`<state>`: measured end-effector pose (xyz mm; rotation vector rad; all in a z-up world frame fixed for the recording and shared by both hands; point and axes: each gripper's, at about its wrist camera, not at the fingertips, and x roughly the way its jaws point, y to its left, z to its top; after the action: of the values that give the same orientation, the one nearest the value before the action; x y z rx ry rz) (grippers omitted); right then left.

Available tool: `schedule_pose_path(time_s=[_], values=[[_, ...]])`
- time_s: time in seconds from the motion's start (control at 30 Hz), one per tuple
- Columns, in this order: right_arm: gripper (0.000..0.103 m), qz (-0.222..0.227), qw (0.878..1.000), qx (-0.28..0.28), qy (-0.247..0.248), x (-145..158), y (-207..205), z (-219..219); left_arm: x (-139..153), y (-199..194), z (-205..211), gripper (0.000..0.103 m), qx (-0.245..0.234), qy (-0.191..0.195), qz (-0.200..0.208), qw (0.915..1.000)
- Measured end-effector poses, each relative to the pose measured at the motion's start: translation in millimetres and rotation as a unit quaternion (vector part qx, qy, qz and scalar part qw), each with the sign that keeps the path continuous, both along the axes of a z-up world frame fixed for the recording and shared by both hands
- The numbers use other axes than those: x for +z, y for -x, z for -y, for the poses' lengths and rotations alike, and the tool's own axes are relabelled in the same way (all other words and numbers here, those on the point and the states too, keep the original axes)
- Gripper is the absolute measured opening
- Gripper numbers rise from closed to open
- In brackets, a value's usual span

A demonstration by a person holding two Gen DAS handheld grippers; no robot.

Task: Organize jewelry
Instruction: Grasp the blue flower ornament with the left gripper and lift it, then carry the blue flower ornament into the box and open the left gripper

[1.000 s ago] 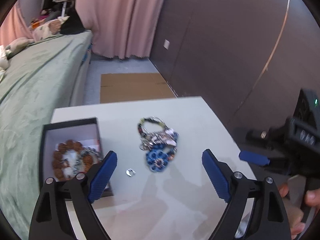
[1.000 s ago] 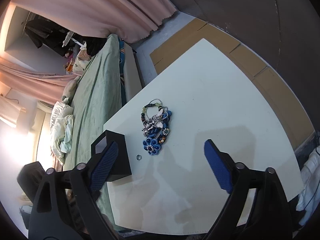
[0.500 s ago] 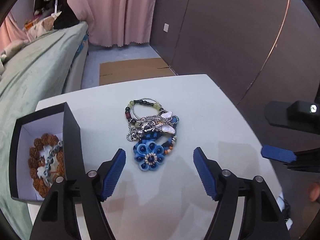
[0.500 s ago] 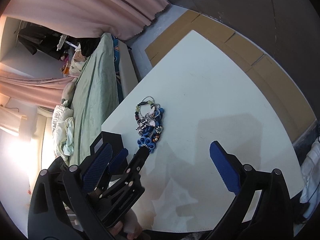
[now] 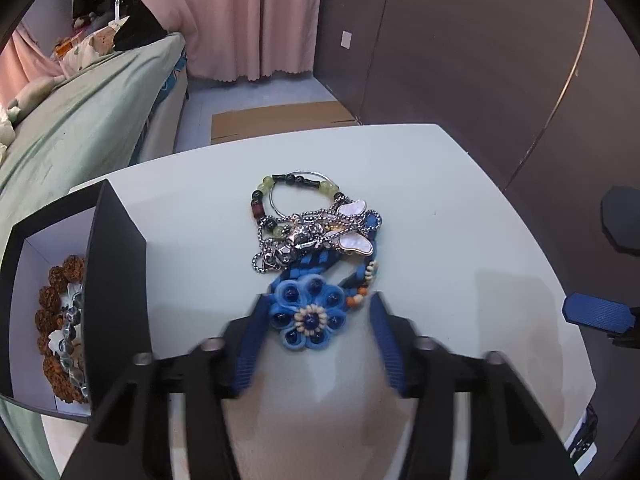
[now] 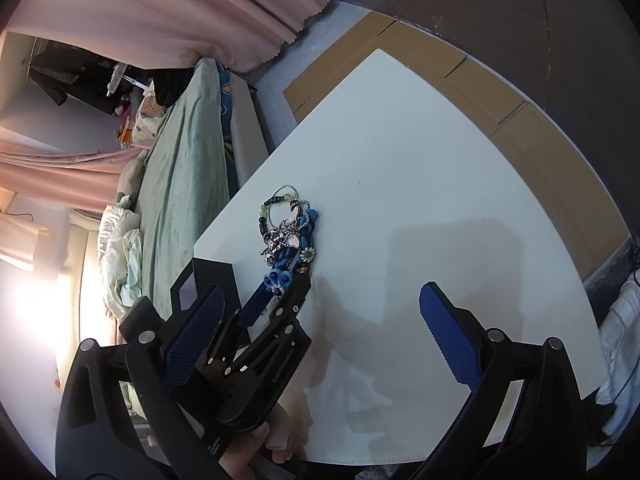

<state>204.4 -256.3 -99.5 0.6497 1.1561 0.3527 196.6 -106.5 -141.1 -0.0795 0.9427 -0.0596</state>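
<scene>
Down onto the worktop [image 5: 440,184] came the left gripper [image 5: 316,322] — jaws closing around the blue flower piece [image 5: 308,316], not yet clamped. Right gripper [image 6: 320,332] hung wide open, holding nothing.

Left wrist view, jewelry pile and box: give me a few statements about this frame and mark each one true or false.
1. The blue flower ornament lies between the left gripper fingers, which are closing. True.
2. The black box is empty. False: it holds a brown bead bracelet and other pieces.
3. The silver chain lies on top of the pile on the white table. True.
4. The right gripper is shut on a bracelet. False: it is open and holds nothing.
5. The box stands right of the pile. False: left.
</scene>
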Motion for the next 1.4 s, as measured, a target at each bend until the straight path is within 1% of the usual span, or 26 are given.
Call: schedule_pose_path(time_s=[0.13, 0.33, 0.53, 0.67, 0.87, 0.93, 1.0, 1.03, 1.1, 1.17, 1.2, 1.4], values=[[0.098, -0.001, 1.000, 0.005, 0.004, -2.2, -1.7, -3.4, 0.9, 2.0, -2.7, 0.028, -0.001, 0.003, -0.003, 1.0000], [0.098, 0.000, 1.000, 0.001, 0.009, -5.0, -3.5, -4.1, 25.4, 14.1, -5.8, 0.027, -0.018, 0.029, 0.025, 0.9991], [0.098, -0.001, 1.000, 0.001, 0.019, -9.7, -6.1, -10.8, 48.7, 26.5, -18.8, 0.027, -0.019, 0.056, 0.044, 0.9973], [0.098, 0.002, 1.000, 0.010, 0.027, -12.3, -8.5, -19.9, 66.9, 35.0, -30.6, 0.027, -0.014, 0.070, 0.065, 0.9953], [0.097, 0.022, 0.999, 0.019, 0.045, -13.3, -13.6, -35.0, 85.9, 47.4, -54.8, 0.027, 0.008, 0.086, 0.086, 0.9925], [0.091, 0.030, 0.998, 0.021, 0.049, -14.4, -16.1, -40.0, 90.3, 50.2, -66.6, 0.027, 0.018, 0.092, 0.091, 0.9914], [0.075, 0.029, 0.998, 0.024, 0.053, -17.2, -19.7, -44.6, 94.4, 52.1, -75.1, 0.027, 0.025, 0.096, 0.095, 0.9905], [0.072, 0.027, 0.998, 0.027, 0.053, -20.1, -22.5, -48.2, 96.8, 53.9, -80.8, 0.027, 0.031, 0.098, 0.098, 0.9898], [0.060, 0.025, 0.998, 0.031, 0.050, -24.0, -26.3, -52.8, 100.3, 57.2, -89.1, 0.027, 0.038, 0.102, 0.102, 0.9889], [0.053, 0.023, 0.998, 0.037, 0.046, -27.8, -30.6, -59.1, 103.3, 59.9, -97.6, 0.027, 0.045, 0.105, 0.105, 0.9879], [0.050, 0.023, 0.998, 0.041, 0.044, -28.8, -32.3, -62.2, 104.6, 61.3, -101.9, 0.027, 0.048, 0.107, 0.106, 0.9874], [0.049, 0.012, 0.998, 0.054, 0.004, -36.4, -39.0, -80.7, 109.9, 68.5, -120.7, 0.027, 0.064, 0.116, 0.111, 0.9850]])
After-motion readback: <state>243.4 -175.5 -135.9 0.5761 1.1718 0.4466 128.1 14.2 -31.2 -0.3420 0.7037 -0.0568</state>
